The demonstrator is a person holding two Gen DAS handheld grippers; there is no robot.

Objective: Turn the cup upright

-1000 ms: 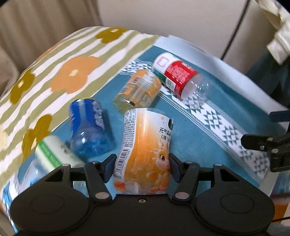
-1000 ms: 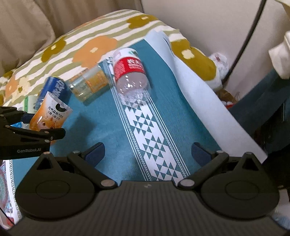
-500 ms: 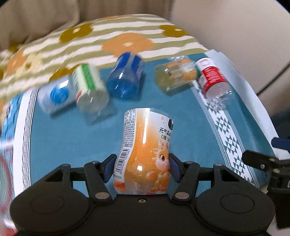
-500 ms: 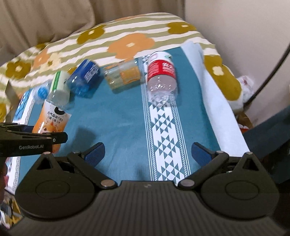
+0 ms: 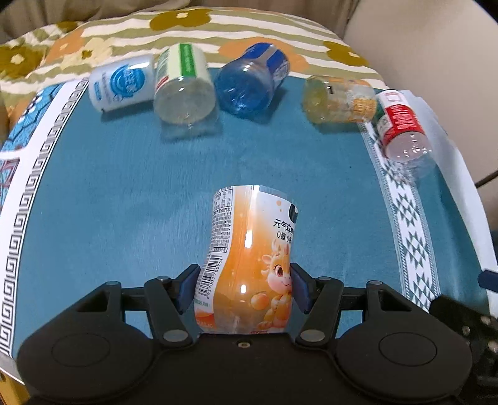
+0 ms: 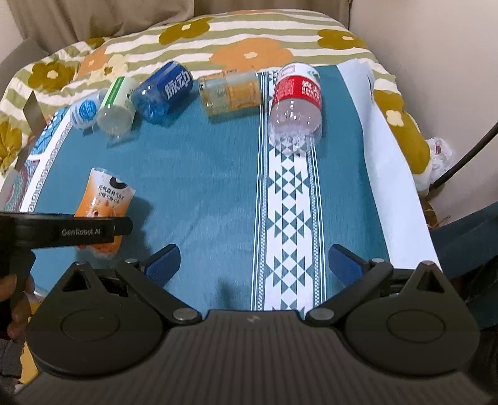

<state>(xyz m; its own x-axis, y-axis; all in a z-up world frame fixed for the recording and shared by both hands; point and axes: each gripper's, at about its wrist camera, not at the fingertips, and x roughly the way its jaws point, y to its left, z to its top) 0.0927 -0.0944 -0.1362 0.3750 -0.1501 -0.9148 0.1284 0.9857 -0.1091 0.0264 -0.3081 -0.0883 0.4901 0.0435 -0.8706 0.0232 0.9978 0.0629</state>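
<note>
My left gripper (image 5: 242,289) is shut on an orange-labelled plastic cup (image 5: 252,258) and holds it over the teal cloth (image 5: 124,193), its top end tilted away from me. The same cup (image 6: 104,199) shows at the left of the right wrist view, behind the left gripper's black finger (image 6: 71,230). My right gripper (image 6: 252,264) is open and empty over the cloth's white patterned stripe (image 6: 292,218).
Several cups lie on their sides along the far edge of the cloth: white-blue (image 5: 123,82), green-labelled clear (image 5: 183,87), blue (image 5: 252,81), yellow (image 5: 339,99) and red-labelled clear (image 5: 401,127). A flowered striped blanket (image 5: 218,28) lies behind them. A wall stands at the right.
My left gripper has swung left and tilted with the orange cup still in it, bringing the whole row of lying cups into view. The right gripper has turned the same way.
</note>
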